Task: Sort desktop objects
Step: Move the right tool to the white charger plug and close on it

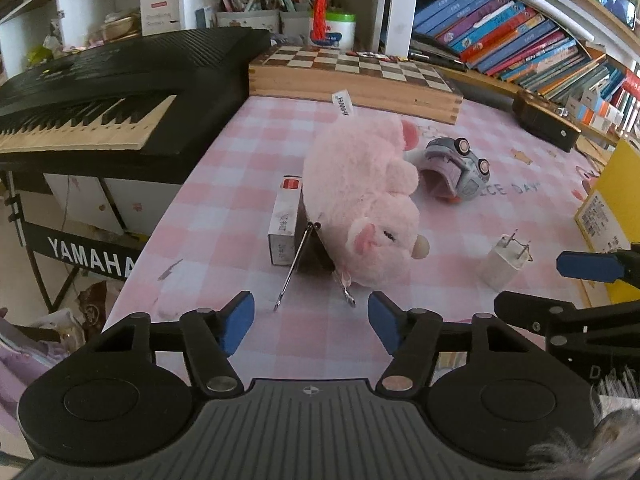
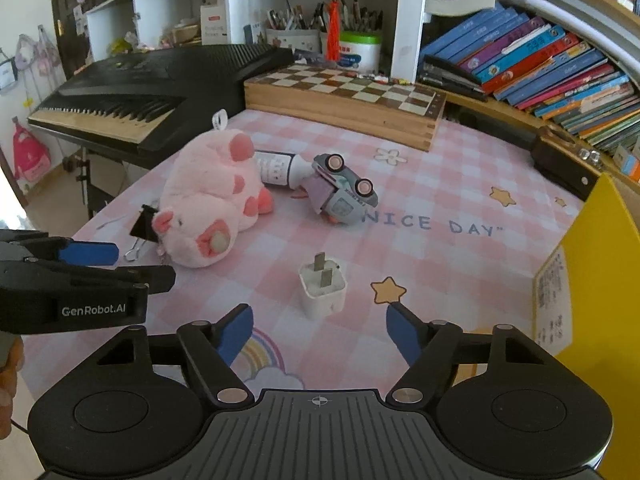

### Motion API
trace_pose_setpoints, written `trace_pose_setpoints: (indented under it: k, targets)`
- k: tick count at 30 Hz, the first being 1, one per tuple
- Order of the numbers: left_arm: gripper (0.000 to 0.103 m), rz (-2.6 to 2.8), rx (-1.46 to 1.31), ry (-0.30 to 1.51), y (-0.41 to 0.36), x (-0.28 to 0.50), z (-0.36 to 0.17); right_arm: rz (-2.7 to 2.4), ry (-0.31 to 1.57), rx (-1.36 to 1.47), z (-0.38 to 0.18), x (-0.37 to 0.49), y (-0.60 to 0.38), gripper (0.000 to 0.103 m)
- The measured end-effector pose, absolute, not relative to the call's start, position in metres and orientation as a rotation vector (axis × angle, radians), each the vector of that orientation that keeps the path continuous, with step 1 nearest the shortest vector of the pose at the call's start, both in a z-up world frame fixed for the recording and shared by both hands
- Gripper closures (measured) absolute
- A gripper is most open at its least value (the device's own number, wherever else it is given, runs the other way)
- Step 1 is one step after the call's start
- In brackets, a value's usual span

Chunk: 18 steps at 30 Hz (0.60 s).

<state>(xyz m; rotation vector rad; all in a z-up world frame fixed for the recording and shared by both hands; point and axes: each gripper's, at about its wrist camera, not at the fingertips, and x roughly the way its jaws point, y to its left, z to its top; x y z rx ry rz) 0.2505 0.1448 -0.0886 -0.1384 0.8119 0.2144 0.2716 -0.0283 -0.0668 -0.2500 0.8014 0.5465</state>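
A pink plush pig lies on the pink checked tablecloth. A black binder clip rests against its head, next to a small white box. A grey toy car lies on its side. A white charger plug stands with prongs up. A white tube lies behind the pig. My left gripper is open and empty, just short of the clip. My right gripper is open and empty, just short of the plug.
A black keyboard stands at the left edge. A wooden chessboard box sits at the back. A yellow box stands at the right. Books fill the shelf behind.
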Motion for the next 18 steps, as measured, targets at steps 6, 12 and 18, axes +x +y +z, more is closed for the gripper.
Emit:
trace_pose_setpoints:
  k: [6, 12, 18]
  targets:
    - [0.055, 0.188, -0.074, 0.817, 0.141, 0.261, -0.092, 0.558, 0.819, -0.255, -0.074, 0.284, -0.022, 0.036]
    - [0.063, 0.168, -0.073, 0.804, 0.142, 0.259, -0.091, 0.564, 0.822, -0.260, -0.079, 0.292, -0.017, 0.040]
    - [0.064, 0.176, -0.168, 0.806, 0.149, 0.250, -0.087, 0.607, 0.832, -0.254, -0.082, 0.295, -0.014, 0.075]
